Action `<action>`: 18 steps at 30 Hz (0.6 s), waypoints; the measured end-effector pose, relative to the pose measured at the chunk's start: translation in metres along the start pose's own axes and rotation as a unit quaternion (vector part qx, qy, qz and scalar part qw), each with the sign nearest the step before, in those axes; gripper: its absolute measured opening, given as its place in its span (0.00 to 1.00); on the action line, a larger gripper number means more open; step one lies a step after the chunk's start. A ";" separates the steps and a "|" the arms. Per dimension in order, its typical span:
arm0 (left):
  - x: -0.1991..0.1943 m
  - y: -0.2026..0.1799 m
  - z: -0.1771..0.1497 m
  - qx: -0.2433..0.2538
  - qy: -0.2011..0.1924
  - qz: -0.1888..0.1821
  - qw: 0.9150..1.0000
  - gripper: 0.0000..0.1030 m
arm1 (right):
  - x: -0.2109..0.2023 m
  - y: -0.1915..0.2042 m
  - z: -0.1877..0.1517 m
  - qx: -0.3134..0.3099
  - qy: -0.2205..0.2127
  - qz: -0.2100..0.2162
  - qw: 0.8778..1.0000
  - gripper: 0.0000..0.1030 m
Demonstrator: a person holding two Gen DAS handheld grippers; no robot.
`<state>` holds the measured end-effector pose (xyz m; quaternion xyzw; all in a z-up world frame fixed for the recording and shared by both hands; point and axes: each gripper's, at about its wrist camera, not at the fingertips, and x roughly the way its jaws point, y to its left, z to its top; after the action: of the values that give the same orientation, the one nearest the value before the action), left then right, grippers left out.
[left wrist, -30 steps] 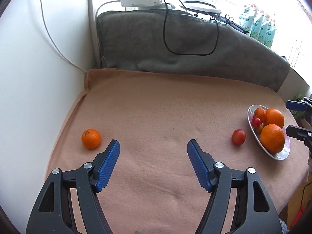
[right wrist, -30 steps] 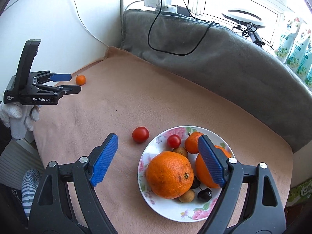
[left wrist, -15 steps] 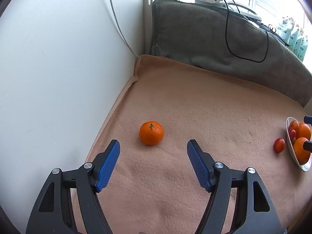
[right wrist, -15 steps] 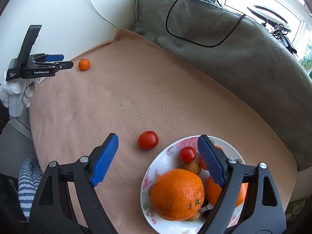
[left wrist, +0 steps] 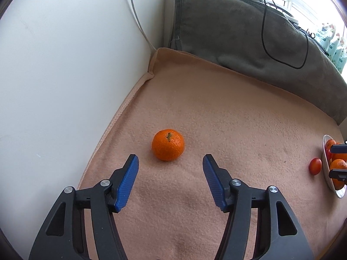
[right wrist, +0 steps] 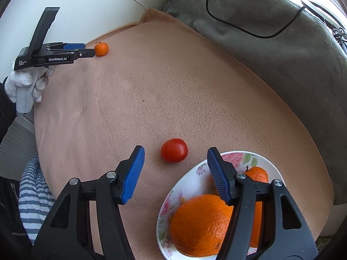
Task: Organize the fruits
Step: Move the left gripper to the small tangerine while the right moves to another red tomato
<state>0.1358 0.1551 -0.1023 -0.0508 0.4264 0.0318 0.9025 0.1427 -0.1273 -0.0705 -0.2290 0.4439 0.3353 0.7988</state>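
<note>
A small mandarin [left wrist: 168,144] with a green stem lies on the peach blanket [left wrist: 216,117] near the white wall. My left gripper [left wrist: 170,159] hangs just short of it, its jaws closing, nothing between the pads. The mandarin [right wrist: 101,48] and the left gripper [right wrist: 89,51] also show far off in the right wrist view. A red tomato [right wrist: 174,150] lies on the blanket beside a flowered plate [right wrist: 195,173] that holds oranges [right wrist: 199,223]. My right gripper [right wrist: 174,151] hovers just before the tomato, jaws closing, pads apart from it.
A grey cushion [left wrist: 249,43] with a black cable lines the far side. The white wall [left wrist: 65,65] stands close on the left. A hand in a white glove [right wrist: 23,86] holds the left gripper. Striped cloth [right wrist: 34,195] lies past the blanket's near edge.
Both grippers moved closer and lower toward their fruit. The mandarin now sits centred ahead of the left fingers, the tomato ahead of the right fingers. Both pairs of jaws have narrowed.
</note>
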 end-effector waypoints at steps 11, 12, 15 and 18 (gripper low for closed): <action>0.011 0.001 -0.003 0.001 0.003 -0.008 1.000 0.58 | 0.024 0.002 0.013 -0.018 0.042 0.018 0.999 0.52; 0.012 0.001 -0.003 0.000 0.003 -0.008 1.000 0.58 | 0.025 0.002 0.013 -0.019 0.044 0.017 0.999 0.52; 0.015 0.001 -0.001 -0.001 0.005 -0.007 1.000 0.58 | 0.030 0.002 0.015 -0.018 0.048 0.017 0.999 0.52; 0.017 0.002 -0.001 -0.004 0.006 -0.005 1.000 0.58 | 0.033 0.002 0.016 -0.020 0.053 0.015 0.998 0.50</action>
<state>0.1453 0.1575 -0.1165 -0.0567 0.4315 0.0282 0.8999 0.1626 -0.1046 -0.0910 -0.2556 0.4826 0.3436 0.7641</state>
